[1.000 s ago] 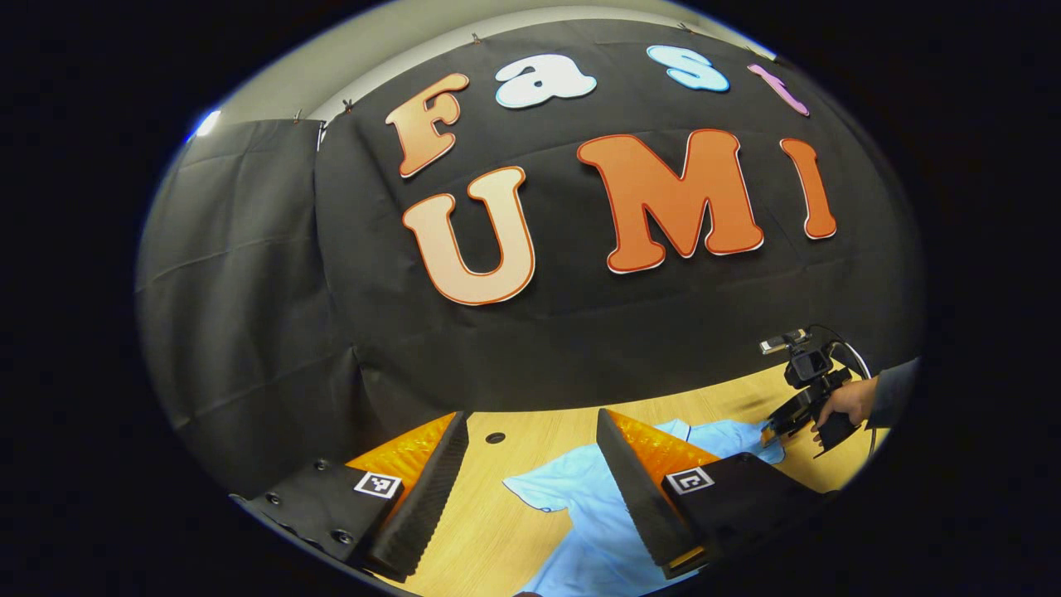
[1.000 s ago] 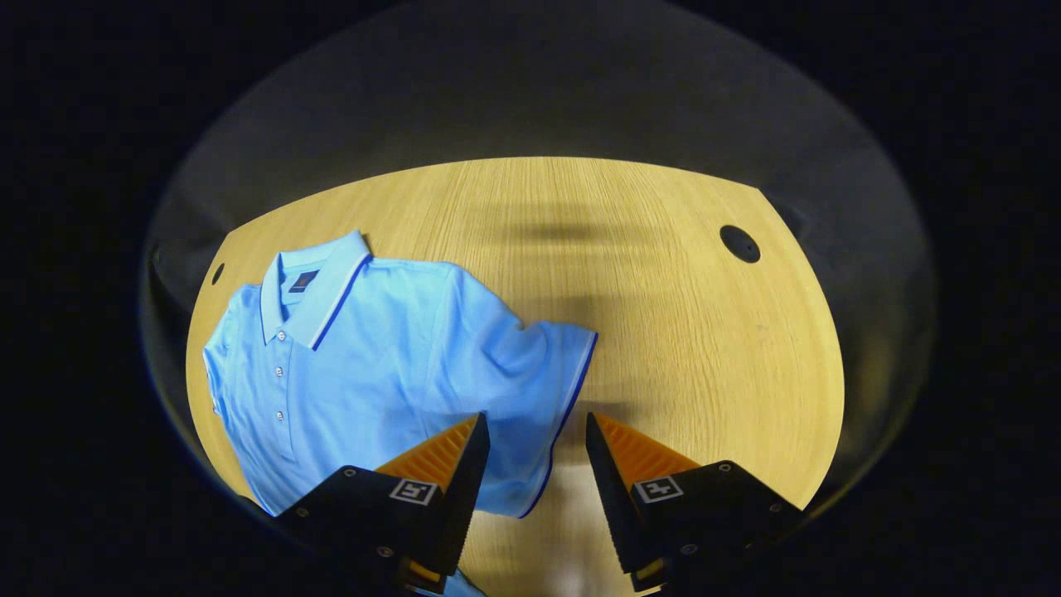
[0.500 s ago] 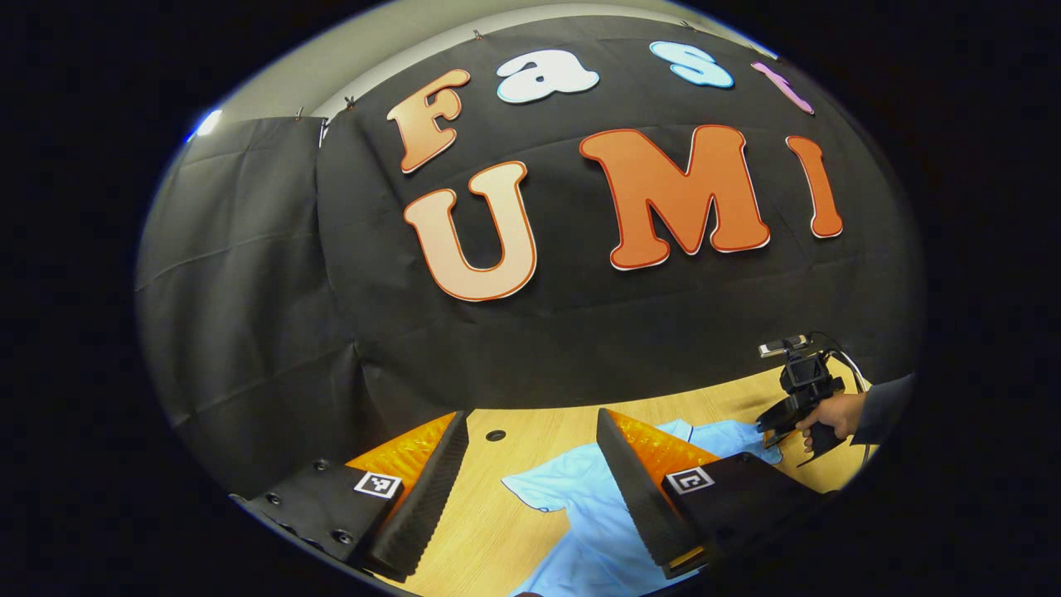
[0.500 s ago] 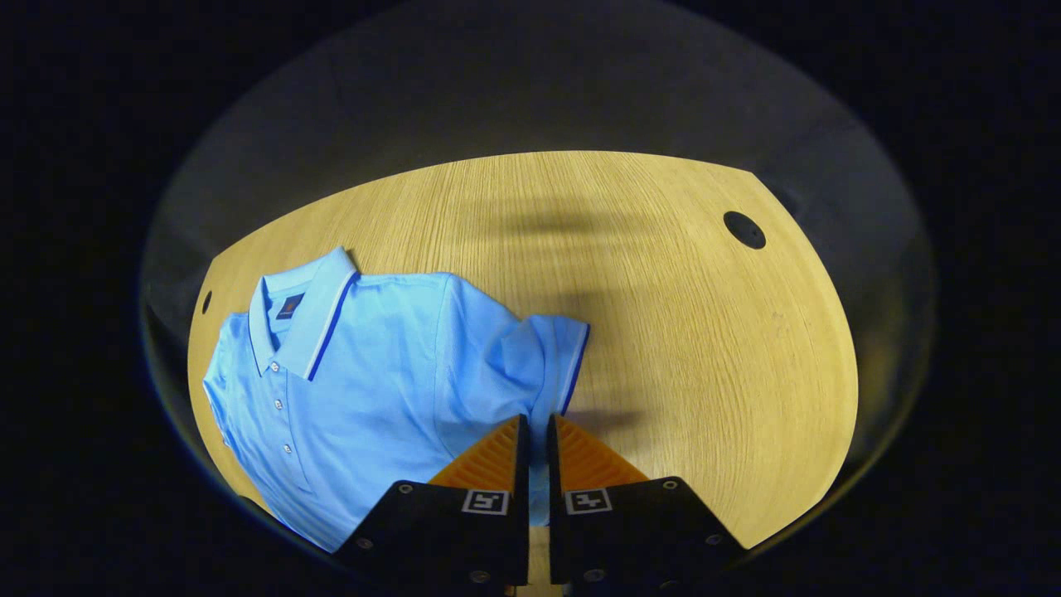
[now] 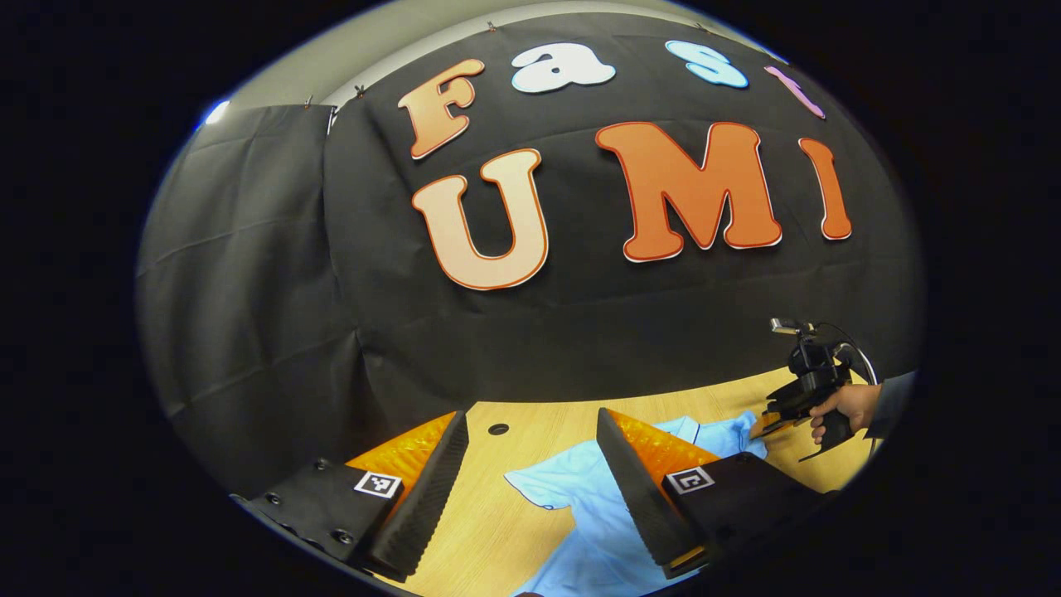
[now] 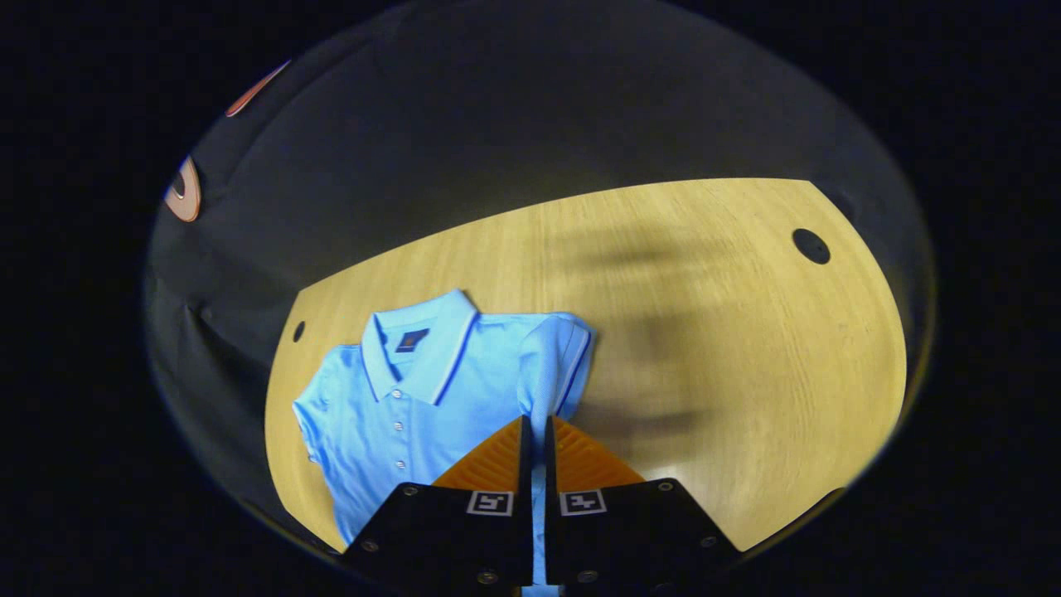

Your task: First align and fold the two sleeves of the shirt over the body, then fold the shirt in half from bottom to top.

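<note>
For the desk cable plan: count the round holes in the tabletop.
2 in the right gripper view: one hole at the table's far right, one hole far left beyond the shirt. The shirt may hide others.

Cloth-walled (image 5: 249, 274) booth, wooden table (image 6: 704, 348)

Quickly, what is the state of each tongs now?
Left tongs: open, holding nothing.
Right tongs: closed on the shirt sleeve.

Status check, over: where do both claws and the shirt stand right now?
Right claw shut on light blue polo shirt sleeve, lifted over body. Left claw open above wooden table. Nothing in the way.
</note>
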Demonstrator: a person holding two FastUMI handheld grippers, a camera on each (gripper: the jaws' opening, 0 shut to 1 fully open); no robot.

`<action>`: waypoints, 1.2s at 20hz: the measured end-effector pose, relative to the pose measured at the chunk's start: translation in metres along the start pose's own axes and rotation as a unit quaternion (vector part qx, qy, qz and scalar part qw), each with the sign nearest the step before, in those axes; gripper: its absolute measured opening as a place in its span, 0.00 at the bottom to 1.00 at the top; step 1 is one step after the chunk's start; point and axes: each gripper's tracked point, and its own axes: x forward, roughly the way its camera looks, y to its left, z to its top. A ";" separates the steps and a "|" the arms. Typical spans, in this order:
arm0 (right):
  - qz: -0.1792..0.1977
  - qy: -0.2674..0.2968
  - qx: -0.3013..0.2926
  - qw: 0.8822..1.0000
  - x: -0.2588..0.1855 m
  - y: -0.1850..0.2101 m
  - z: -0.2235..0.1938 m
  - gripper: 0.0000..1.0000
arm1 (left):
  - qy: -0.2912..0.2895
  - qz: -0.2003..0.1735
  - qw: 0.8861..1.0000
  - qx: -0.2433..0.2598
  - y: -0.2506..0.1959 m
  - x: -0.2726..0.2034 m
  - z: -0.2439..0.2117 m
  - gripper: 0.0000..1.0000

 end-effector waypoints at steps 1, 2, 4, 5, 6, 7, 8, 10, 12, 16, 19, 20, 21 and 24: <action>0.001 -0.001 -0.006 1.000 0.002 0.008 -0.001 0.06 | 0.003 -0.001 1.000 -0.003 0.005 0.005 -0.004 1.00; 0.003 0.000 -0.013 1.000 0.003 0.018 -0.005 0.06 | 0.007 0.000 1.000 -0.006 0.010 0.010 -0.009 1.00; 0.005 0.002 -0.024 1.000 0.007 0.036 -0.011 0.07 | 0.017 -0.007 1.000 -0.016 0.021 0.023 -0.019 1.00; 0.003 0.002 -0.029 1.000 0.008 0.043 -0.012 0.07 | 0.025 -0.013 0.999 -0.024 0.026 0.031 -0.026 1.00; 0.005 0.005 -0.033 0.999 0.007 0.051 -0.016 0.09 | 0.033 -0.021 0.999 -0.034 0.031 0.040 -0.035 1.00; 0.006 0.005 -0.034 0.999 0.007 0.059 -0.019 0.10 | 0.040 -0.031 0.998 -0.046 0.036 0.049 -0.041 1.00; 0.011 0.007 -0.034 0.999 0.004 0.068 -0.021 0.15 | 0.049 -0.044 0.996 -0.059 0.040 0.060 -0.051 1.00; 0.009 0.001 -0.040 0.999 -0.004 0.080 -0.025 0.27 | 0.076 -0.071 0.991 -0.082 0.047 0.085 -0.075 1.00; -0.013 -0.017 -0.059 0.998 -0.015 0.082 -0.024 0.37 | 0.113 -0.097 0.984 -0.099 0.052 0.111 -0.102 1.00; -0.051 -0.051 -0.077 0.994 -0.040 0.084 -0.025 0.55 | 0.185 -0.135 0.966 -0.119 0.053 0.157 -0.144 0.98; -0.069 -0.079 -0.079 0.991 -0.060 0.084 -0.026 0.77 | 0.232 -0.163 0.951 -0.126 0.047 0.184 -0.170 0.97; -0.077 -0.088 -0.078 0.990 -0.065 0.081 -0.027 0.77 | 0.250 -0.168 0.945 -0.128 0.043 0.193 -0.181 0.97; -0.085 -0.096 -0.078 0.989 -0.071 0.078 -0.028 0.84 | 0.269 -0.172 0.939 -0.128 0.039 0.201 -0.193 0.97; -0.105 -0.113 -0.084 0.984 -0.095 0.065 -0.038 0.92 | 0.335 -0.175 0.917 -0.124 0.024 0.219 -0.230 0.98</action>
